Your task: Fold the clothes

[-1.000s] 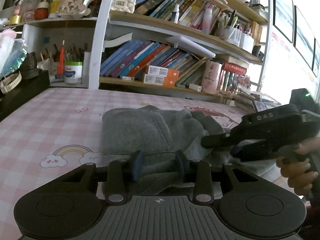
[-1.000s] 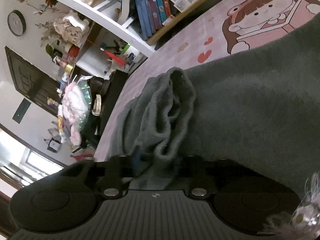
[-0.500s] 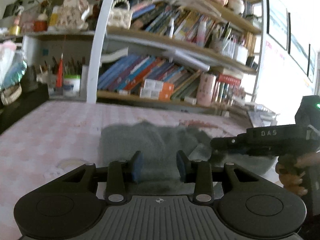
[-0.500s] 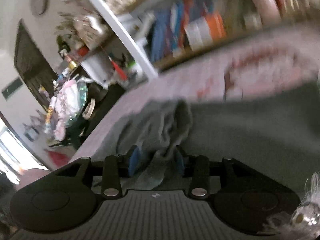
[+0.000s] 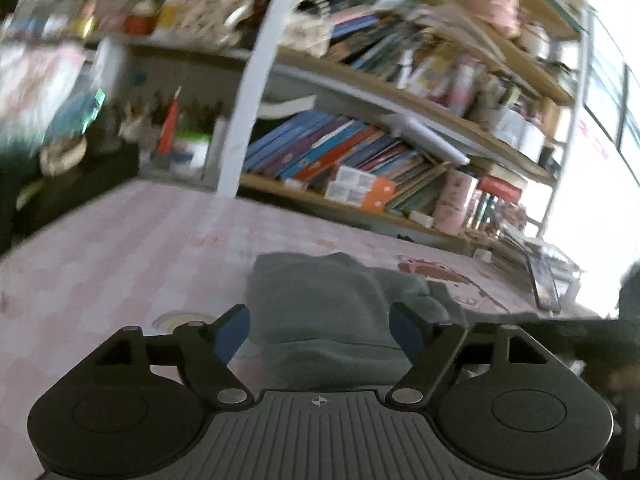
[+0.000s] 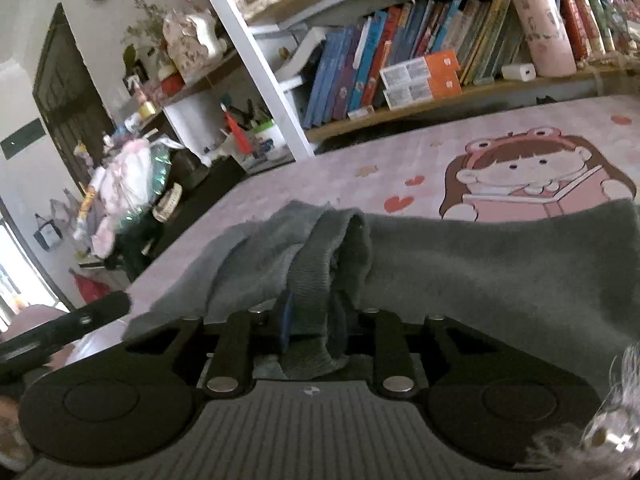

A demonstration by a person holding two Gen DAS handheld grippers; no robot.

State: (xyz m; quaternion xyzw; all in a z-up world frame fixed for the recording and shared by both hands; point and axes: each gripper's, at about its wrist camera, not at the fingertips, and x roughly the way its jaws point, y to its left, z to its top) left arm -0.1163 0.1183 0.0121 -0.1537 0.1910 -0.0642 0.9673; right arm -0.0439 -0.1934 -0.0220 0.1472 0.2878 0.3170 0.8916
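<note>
Since the earlier frame: left gripper (image 5: 320,328) spread wide from a narrow gap, blue pads (image 5: 234,332) now apart and grasping nothing; right gripper (image 6: 310,320) levelled out, clenched as before on a bunched ribbed edge of the grey garment (image 6: 480,264); garment lying folded on the pink checked bedsheet (image 5: 120,256), at 12 o'clock of both grippers; bookshelf (image 6: 400,60) beyond, also at 12 o'clock.

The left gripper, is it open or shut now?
Open: the left gripper has its blue fingertips wide apart over the grey garment.
</note>
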